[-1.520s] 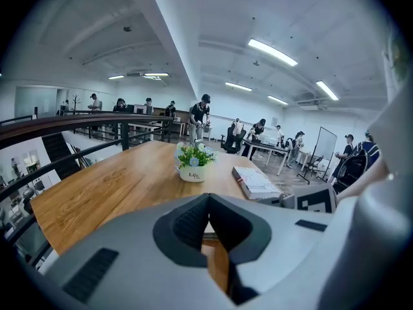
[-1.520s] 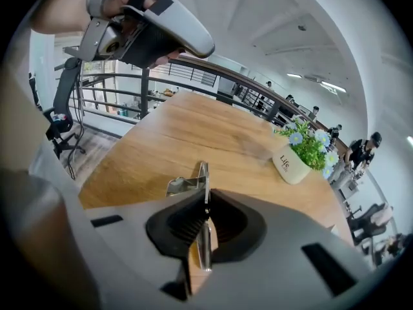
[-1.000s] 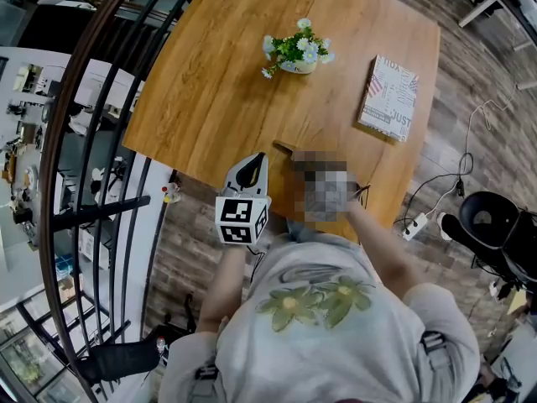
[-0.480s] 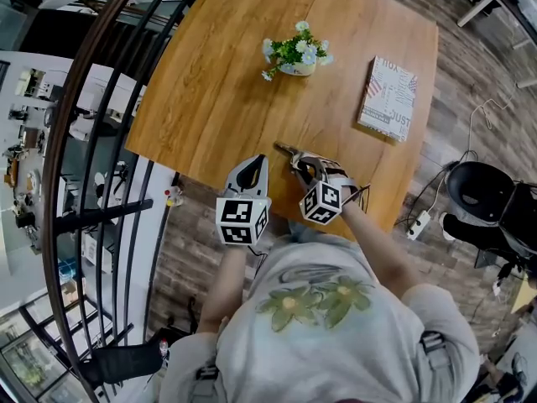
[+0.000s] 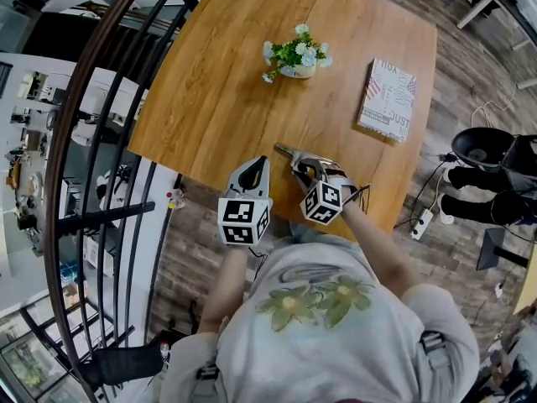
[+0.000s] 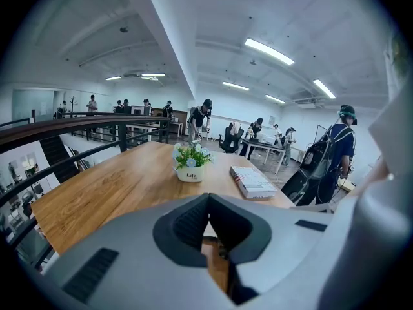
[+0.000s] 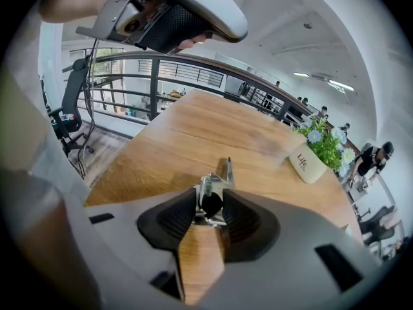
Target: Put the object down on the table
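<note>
A small metal tool point(image 5: 289, 152) with a black part lies at the near edge of the wooden table point(image 5: 218, 91). In the right gripper view the tool point(image 7: 227, 170) points forward along the tabletop, its rear end between the jaws. My right gripper point(image 5: 304, 165) point(image 7: 211, 200) is opening, its pads close beside the tool on both sides and no longer pressing on it. My left gripper point(image 5: 258, 161) point(image 6: 208, 197) hovers just left of it at the table edge, shut and empty. The left gripper point(image 7: 184, 11) also shows at the top of the right gripper view.
A white pot of flowers point(image 5: 295, 53) point(image 6: 191, 172) point(image 7: 308, 163) stands mid-table. A printed book point(image 5: 388, 97) point(image 6: 251, 181) lies at the right. A dark curved railing point(image 5: 92, 141) runs along the table's left side. An office chair point(image 5: 487, 149) and a power strip point(image 5: 417, 225) are on the floor at right.
The right gripper's jaws have spread apart around the tool, which stays on the table. The left gripper has barely moved. The chair at the right has shifted.
</note>
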Available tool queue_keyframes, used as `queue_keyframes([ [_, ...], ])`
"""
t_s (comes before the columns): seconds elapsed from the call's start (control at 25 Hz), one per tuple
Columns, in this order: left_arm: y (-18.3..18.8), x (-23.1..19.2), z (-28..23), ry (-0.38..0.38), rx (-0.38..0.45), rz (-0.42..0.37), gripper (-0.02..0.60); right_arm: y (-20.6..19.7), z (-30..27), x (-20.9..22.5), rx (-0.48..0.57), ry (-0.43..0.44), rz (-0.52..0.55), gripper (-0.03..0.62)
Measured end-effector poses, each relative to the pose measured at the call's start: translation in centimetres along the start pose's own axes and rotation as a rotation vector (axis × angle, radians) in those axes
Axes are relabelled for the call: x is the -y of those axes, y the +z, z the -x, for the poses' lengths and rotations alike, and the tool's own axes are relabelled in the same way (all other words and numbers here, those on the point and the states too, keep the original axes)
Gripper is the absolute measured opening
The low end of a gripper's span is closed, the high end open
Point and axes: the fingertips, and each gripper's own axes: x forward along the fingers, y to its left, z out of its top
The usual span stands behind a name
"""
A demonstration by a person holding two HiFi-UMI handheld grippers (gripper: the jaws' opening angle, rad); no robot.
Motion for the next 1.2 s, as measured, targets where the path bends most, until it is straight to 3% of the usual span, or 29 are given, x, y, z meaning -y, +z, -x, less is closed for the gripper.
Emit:
queue_keyframes([
  [0.52,0.1,0.5,0.3,0.003,0.015,-0.002,0.012,1.6,1.9,1.2,0.075,0.068,-0.169,0.183],
  [1.2,0.6,1.3,0.8,0.002,0.046,-0.005,0.013,5.9,7.8,5.5,0.263,-0.038,-0.351,0.155],
])
